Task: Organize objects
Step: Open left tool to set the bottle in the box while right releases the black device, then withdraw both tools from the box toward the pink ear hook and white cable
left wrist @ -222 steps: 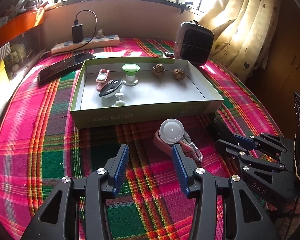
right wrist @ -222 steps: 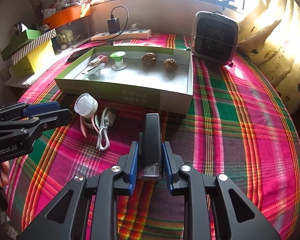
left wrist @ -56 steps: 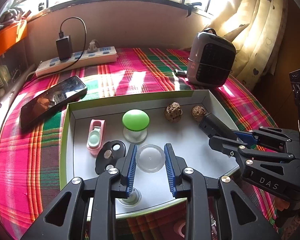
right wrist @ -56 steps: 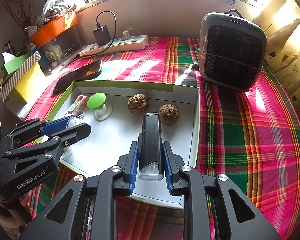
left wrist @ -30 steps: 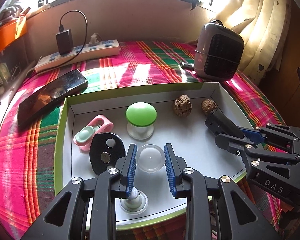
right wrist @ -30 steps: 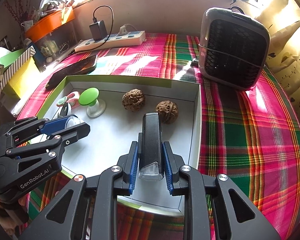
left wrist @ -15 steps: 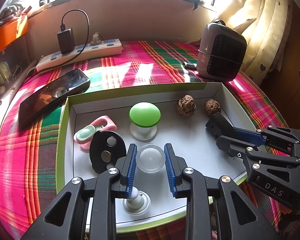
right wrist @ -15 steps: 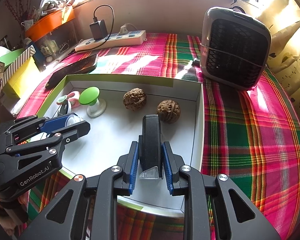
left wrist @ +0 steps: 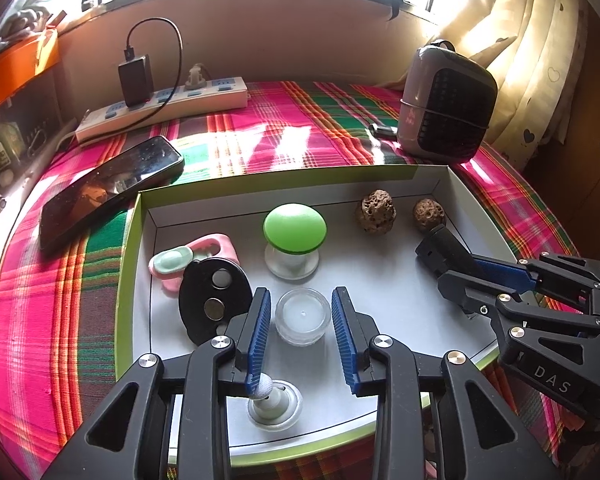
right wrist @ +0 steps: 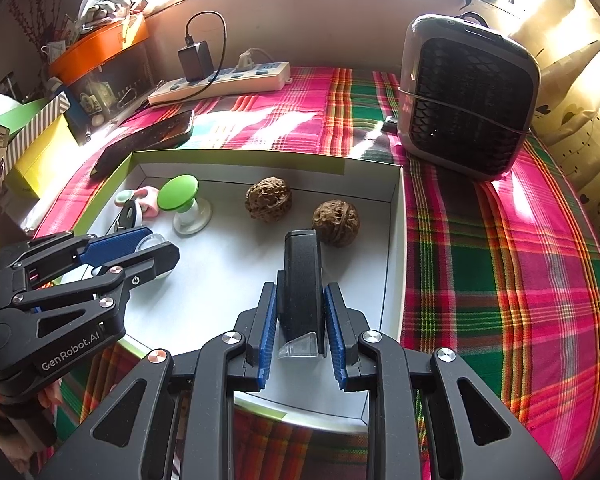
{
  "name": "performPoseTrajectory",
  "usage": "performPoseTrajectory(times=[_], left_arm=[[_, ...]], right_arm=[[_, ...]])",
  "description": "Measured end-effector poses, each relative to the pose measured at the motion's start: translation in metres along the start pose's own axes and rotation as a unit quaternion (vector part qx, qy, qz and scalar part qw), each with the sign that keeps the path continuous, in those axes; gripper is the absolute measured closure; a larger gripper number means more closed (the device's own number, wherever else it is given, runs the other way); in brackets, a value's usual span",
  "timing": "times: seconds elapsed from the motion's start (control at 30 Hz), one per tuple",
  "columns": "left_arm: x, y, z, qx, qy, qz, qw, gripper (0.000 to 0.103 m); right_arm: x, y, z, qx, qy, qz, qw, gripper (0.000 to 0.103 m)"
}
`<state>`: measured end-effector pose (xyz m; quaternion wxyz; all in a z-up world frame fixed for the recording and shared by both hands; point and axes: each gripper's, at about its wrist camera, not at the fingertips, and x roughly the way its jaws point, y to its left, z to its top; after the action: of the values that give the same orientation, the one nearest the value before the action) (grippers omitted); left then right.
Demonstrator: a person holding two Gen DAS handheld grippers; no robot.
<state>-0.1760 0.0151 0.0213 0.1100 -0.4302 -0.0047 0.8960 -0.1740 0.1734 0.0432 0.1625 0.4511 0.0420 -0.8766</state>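
Note:
A small round translucent light (left wrist: 302, 316) rests on the white floor of the green-rimmed tray (left wrist: 128, 280). My left gripper (left wrist: 301, 292) straddles it with its jaws opening, and a gap shows on each side of the light. My right gripper (right wrist: 301, 286) is shut on a black bar with a clear end (right wrist: 302, 276), held low over the tray's right part next to a walnut (right wrist: 336, 222). In the left wrist view the right gripper (left wrist: 460, 268) and the black bar (left wrist: 440, 246) are at the right. The right wrist view has the left gripper (right wrist: 140, 248) at the left.
The tray also holds a green-topped knob (left wrist: 295, 228), two walnuts (left wrist: 375, 212), a black oval piece (left wrist: 214, 300), a pink item (left wrist: 208, 248) and a small white suction piece (left wrist: 274, 400). Behind it on the plaid cloth lie a phone (left wrist: 108, 188), a power strip (left wrist: 164, 106) and a heater (left wrist: 446, 116).
The left jaws have spread off the round light, which now sits free on the tray floor. The black bar has tipped slightly in the right grip. Neither hand has shifted.

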Motion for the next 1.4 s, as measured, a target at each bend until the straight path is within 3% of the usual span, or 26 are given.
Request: performPoseTrajectory(times=[0.17,0.6,0.7,1.4], left_arm=[[0.001,0.0,-0.001,0.001,0.002,0.007,1.0,0.066],[-0.006,0.0,-0.004,-0.001,-0.001,0.005,1.0,0.065],[-0.009,-0.002,-0.006,0.0,-0.003,0.003,1.0,0.065],[-0.04,-0.002,-0.018,-0.014,-0.029,-0.004,0.9995,0.064]], right_arm=[[-0.001,0.001,0.0,0.001,-0.001,-0.002,1.0,0.078],[-0.008,0.003,-0.004,0.002,-0.006,-0.005,1.0,0.073],[-0.011,0.004,-0.005,0.004,-0.008,-0.005,1.0,0.063],[-0.033,0.012,-0.016,0.002,-0.033,-0.009,0.999,0.061]])
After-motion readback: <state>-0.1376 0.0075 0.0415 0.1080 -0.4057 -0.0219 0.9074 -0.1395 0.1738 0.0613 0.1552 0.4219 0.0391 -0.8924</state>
